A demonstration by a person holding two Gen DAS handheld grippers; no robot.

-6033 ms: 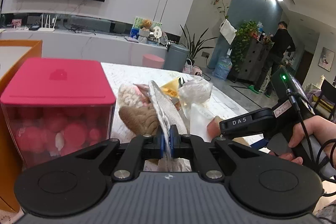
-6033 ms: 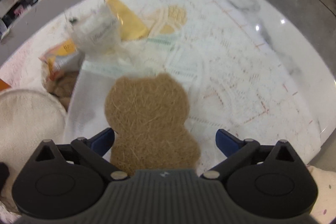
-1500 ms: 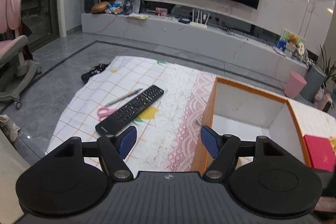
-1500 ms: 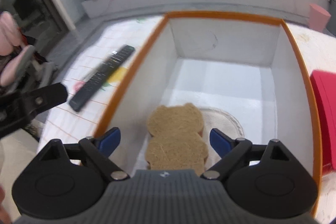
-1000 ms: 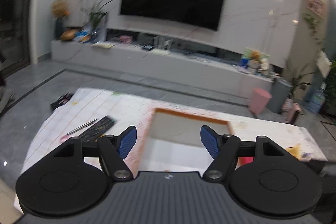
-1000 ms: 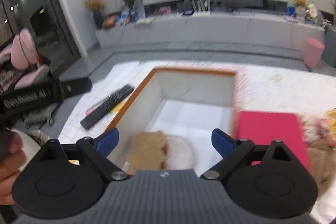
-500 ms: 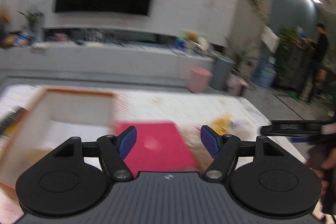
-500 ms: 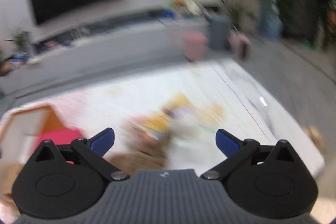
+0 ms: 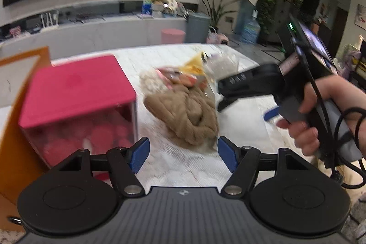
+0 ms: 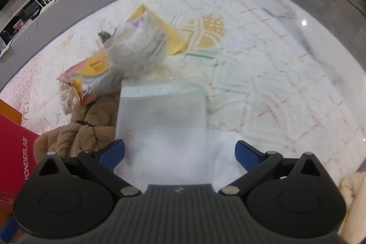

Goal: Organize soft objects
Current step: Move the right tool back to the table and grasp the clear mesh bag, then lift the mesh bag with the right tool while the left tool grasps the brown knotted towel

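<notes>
Both tongs back over the pile for the next soft thing

Left wrist view: the left tongs [image 9: 183,153] gape, released and empty, over the desk [image 9: 189,166]; one brown plush [image 9: 186,117] lies at 12 o'clock, one red-lidded box [image 9: 77,88] at 10, the right tongs [image 9: 249,93] at 2.
Right wrist view: the right tongs [image 10: 179,153], jaws just spread wide, straddle one white mesh bag [image 10: 161,127] without pinching it; two snack packets [image 10: 146,47] lie at 11. Next, I judge, lower and close on the bag.
</notes>
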